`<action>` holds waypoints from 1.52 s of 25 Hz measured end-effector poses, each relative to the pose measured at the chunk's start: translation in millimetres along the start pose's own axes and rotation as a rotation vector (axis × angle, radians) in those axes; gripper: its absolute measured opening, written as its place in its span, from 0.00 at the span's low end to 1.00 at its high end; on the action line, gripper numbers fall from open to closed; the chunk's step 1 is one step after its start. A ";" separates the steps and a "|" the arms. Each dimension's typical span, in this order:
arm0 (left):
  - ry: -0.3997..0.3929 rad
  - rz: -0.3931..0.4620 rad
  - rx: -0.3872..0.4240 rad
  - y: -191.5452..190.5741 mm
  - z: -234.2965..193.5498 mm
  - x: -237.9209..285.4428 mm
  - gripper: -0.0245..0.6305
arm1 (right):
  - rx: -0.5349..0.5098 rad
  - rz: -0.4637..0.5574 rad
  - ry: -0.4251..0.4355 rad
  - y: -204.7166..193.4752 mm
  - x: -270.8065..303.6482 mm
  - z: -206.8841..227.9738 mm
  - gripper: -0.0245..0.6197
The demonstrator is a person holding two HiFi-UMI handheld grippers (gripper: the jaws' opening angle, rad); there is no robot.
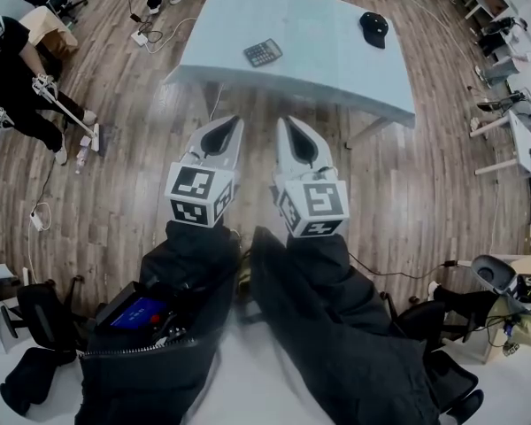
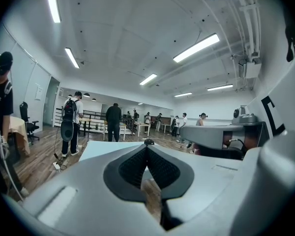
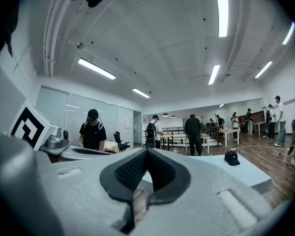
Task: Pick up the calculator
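Grey calculator lies flat on the pale bench, left of middle, well apart from both tools; a black cap sits far right on the same bench. Left tool and right tool hover side by side over the wood floor, short of the bench, each with jaws closed together on nothing. Step looks like the approach: open one tool before reaching, come in low, straddle the calculator's thin edges, don't shove it toward the near edge. Only the head view shows the calculator. The right gripper view shows cap and bench top, with the calculator apparently behind the jaws. Both gripper views show the pads meeting, which the head view only hints at
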State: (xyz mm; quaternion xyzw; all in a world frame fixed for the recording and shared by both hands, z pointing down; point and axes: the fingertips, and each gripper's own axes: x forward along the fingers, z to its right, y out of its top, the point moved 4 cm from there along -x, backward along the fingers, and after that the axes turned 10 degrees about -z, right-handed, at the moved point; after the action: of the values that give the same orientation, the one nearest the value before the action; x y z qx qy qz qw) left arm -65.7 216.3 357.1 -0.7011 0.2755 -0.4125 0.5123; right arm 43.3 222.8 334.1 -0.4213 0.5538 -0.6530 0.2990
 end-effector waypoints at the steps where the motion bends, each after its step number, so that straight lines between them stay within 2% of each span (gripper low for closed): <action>1: -0.001 0.002 0.001 0.5 -0.3 0.0 0.03 | -0.001 0.003 -0.001 0.4 0.2 -0.2 0.04; 10: -0.008 0.006 -0.006 0.3 -10.7 -0.3 0.03 | -0.009 0.018 -0.004 0.7 7.7 -5.6 0.04; 22: 0.026 -0.022 -0.044 -12.8 -37.4 8.4 0.03 | -0.059 0.013 -0.004 -12.6 29.2 -7.0 0.04; 30: 0.040 -0.058 -0.055 -14.6 -66.4 52.5 0.03 | -0.032 -0.013 0.020 -20.7 82.7 19.3 0.04; 38: 0.113 -0.024 -0.028 33.4 -123.8 126.9 0.03 | -0.025 0.041 0.079 12.1 174.8 70.1 0.04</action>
State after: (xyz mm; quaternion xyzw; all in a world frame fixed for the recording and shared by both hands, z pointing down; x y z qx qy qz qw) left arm -106.5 42.1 379.8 -0.6871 0.3014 -0.4534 0.4811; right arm 22.6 37.5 362.8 -0.3875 0.5820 -0.6557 0.2850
